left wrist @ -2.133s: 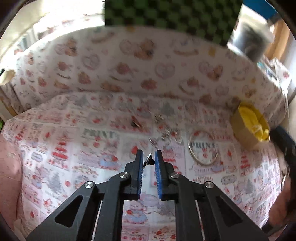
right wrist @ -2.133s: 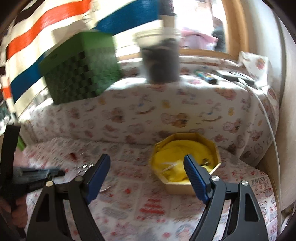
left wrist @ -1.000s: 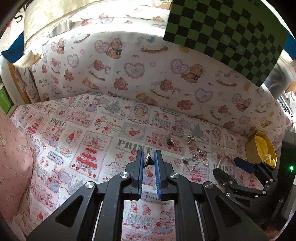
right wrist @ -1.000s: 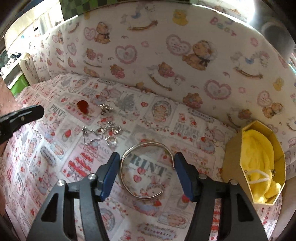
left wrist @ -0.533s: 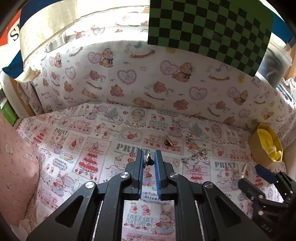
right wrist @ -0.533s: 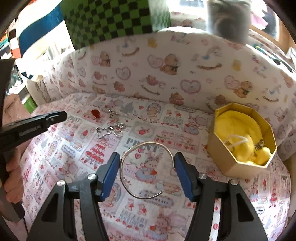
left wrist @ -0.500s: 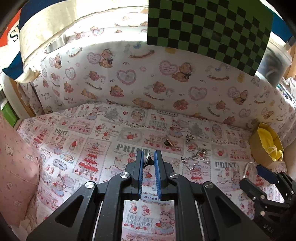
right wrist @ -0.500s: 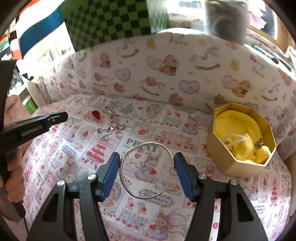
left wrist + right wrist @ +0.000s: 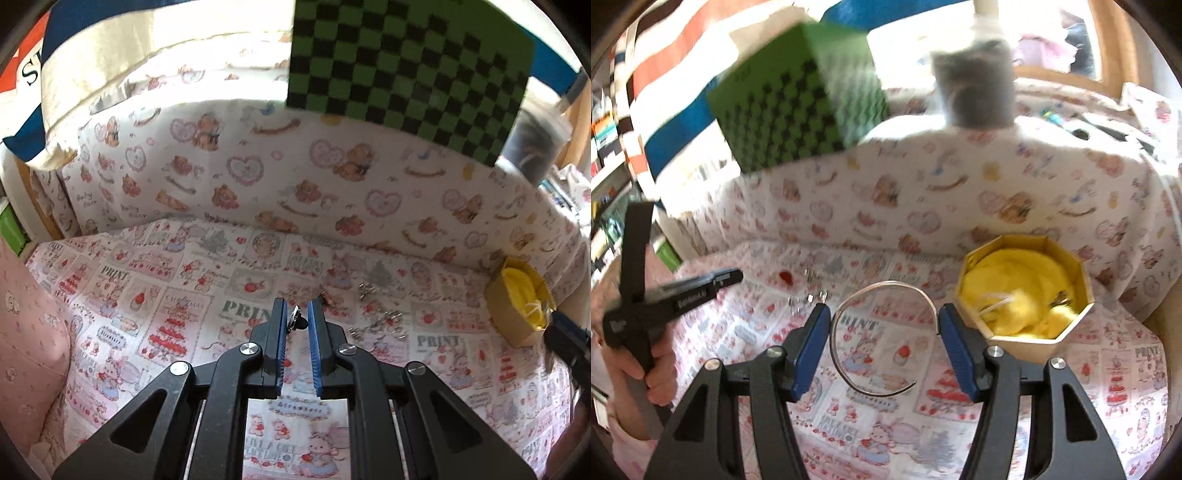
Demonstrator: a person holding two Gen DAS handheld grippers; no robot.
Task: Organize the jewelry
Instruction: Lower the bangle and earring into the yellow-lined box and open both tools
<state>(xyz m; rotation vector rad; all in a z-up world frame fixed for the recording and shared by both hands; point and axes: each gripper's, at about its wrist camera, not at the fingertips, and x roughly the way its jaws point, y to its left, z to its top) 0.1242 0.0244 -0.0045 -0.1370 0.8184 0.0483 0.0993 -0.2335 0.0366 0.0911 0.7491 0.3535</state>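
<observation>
Two blue jaws of the left gripper (image 9: 296,321) are almost shut, pinching a tiny dark stud (image 9: 297,320) above the printed cloth (image 9: 147,295). From the right wrist, the right gripper (image 9: 884,326) is half open, squeezing a silver bangle (image 9: 871,332) just beside the yellow-lined box (image 9: 1025,290).

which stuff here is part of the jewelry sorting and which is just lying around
Part of the job:
- silver bangle in the right gripper
- small earring in the left gripper
- yellow-lined box
- loose silver pieces, red piece

Lying about:
- green checkered box
- grey container
- striped cloth
</observation>
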